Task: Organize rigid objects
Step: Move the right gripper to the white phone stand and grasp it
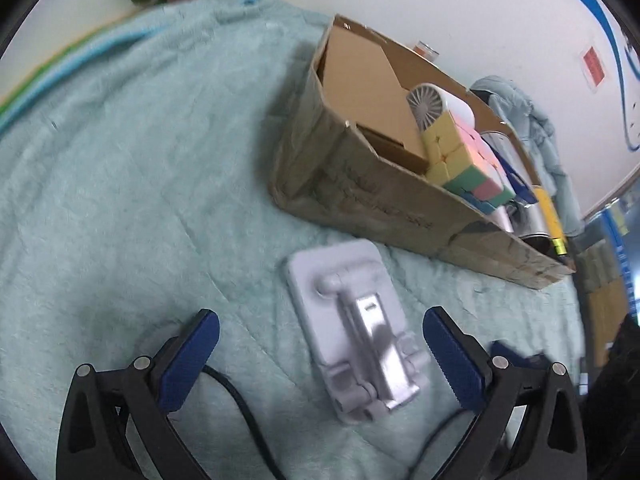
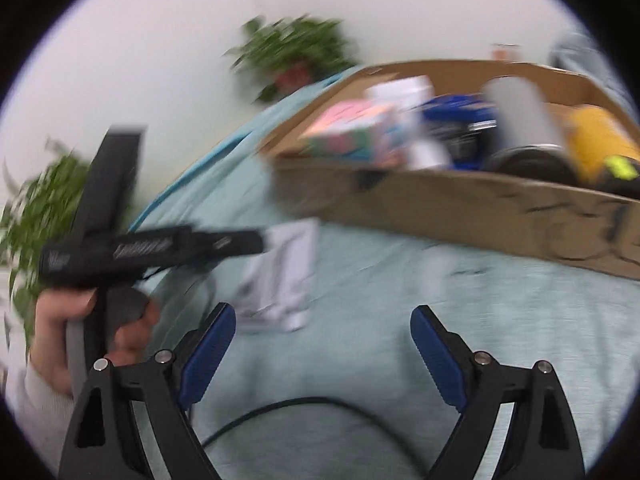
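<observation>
**One stand left outside the box**

One white folding phone stand [image 1: 352, 332] lies flat on the pale green towel [image 1: 132, 184], low in the left wrist view, its silver hinge arm facing up. The left gripper [image 1: 320, 356] has its jaws spread wide with nothing pressed between the blue pads [image 1: 188, 360]; the stand sits in the gap, nearer the right-hand pad, which suggests the jaws are set wide to straddle its broad plate.

Just beyond it, in the upper right of that view, stands the cardboard box [image 1: 360, 200], already holding a pastel puzzle cube [image 1: 460, 156], a small white fan [image 1: 436, 108] and further items at its far end. That filling reads as the collecting place, so the stand is probably among the last pieces to go in.

From the right wrist view, which is blurred, the right gripper [image 2: 324, 344] also shows wide, empty jaws over bare towel. At middle left, a hand [image 2: 60, 340] grips the black handle of the other gripper. Potted plants [image 2: 292, 52] sit behind.
</observation>
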The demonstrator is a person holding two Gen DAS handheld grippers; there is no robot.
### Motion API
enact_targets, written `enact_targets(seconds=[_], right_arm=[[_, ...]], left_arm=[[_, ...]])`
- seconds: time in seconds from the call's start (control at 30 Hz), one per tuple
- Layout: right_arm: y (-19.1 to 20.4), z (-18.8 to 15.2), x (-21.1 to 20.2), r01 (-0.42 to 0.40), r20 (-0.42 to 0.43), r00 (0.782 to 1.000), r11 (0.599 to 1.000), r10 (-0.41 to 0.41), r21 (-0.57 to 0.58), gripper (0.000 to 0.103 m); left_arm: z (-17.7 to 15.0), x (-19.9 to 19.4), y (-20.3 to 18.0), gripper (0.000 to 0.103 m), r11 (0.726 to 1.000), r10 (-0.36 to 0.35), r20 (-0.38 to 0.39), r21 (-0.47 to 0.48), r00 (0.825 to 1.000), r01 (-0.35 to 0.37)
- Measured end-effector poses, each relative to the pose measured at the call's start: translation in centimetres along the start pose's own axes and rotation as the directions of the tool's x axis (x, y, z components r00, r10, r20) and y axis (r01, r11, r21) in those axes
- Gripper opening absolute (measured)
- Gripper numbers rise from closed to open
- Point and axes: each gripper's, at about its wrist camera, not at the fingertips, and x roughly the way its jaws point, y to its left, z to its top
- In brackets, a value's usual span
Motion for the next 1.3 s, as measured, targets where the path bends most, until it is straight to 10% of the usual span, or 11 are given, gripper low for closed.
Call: enact_targets(seconds=[0.37,0.6,0.8,1.03,1.3], right_arm=[[3.3,0.4,5.1,0.03,-0.067,0.997,1.0,-0.03,0.0,0.089],[5.4,0.4,6.3,0.113,-0.062,0.991,0.991,-0.117,-0.076,0.083],[5.4,0.2,6.0,0.141,-0.053,0.988,0.989,-0.143,-0.055,0.067],[2.5,-0.7,3.9,-0.025,-0.066,0.997,0.988,0.035,0.152,0.067],[0.2,-2.0,3.0,-0.194,-0.052,0.972,0.905,0.231,0.379,0.067]], left_arm=[[-0.5,-3.6,1.2,0.09,0.997,-0.075,0.003,-0.02,0.997,0.075],[2.0,-14.1,0.6,0.102,0.974,0.201,0.286,0.046,0.937,-0.223],[0.6,-6.9,0.9,0.094,0.997,0.04,0.016,0.066,0.999,-0.041],[-1.8,-2.7,-2.5,0.092,0.985,-0.106,-0.068,0.132,0.992,0.114],[-3.5,0.0,-4.8,0.056,0.981,-0.14,-0.178,0.109,0.974,0.161]])
